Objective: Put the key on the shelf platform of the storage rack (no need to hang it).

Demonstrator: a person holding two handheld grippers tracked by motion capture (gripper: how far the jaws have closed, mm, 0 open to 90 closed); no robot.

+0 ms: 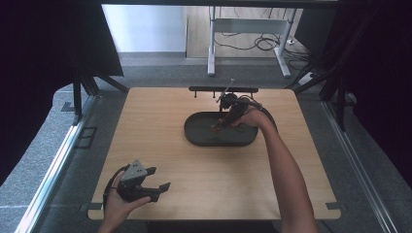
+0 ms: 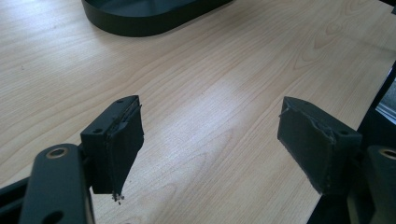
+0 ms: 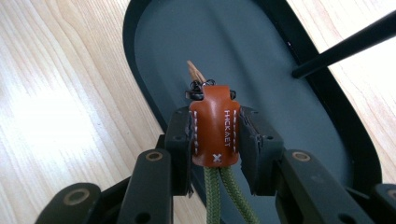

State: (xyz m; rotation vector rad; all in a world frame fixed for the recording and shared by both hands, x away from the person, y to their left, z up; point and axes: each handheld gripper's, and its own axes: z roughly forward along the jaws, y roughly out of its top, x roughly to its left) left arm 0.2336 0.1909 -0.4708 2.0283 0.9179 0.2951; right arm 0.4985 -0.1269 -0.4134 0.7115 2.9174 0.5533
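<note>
A brown leather key fob (image 3: pixel 215 126) with white stitching and green cord is clamped between the jaws of my right gripper (image 3: pixel 215 133). It hangs just above the floor of a dark oval tray (image 3: pixel 280 116). In the high view the right gripper (image 1: pixel 219 125) reaches into that tray (image 1: pixel 199 138) at the middle back of the table. My left gripper (image 1: pixel 163 178) rests low near the front left corner, held in a hand. Its jaws stand wide apart over bare wood, with nothing between the pads (image 2: pixel 119 140). The left gripper (image 2: pixel 208 135) points toward the tray's near wall (image 2: pixel 140 21).
A thin black bar stand (image 1: pixel 223 89) runs along the table's back edge behind the tray, and its rod (image 3: pixel 345 44) crosses the upper right of the right gripper view. The wooden tabletop (image 1: pixel 160 145) spreads between the two grippers. Dark curtains flank both sides.
</note>
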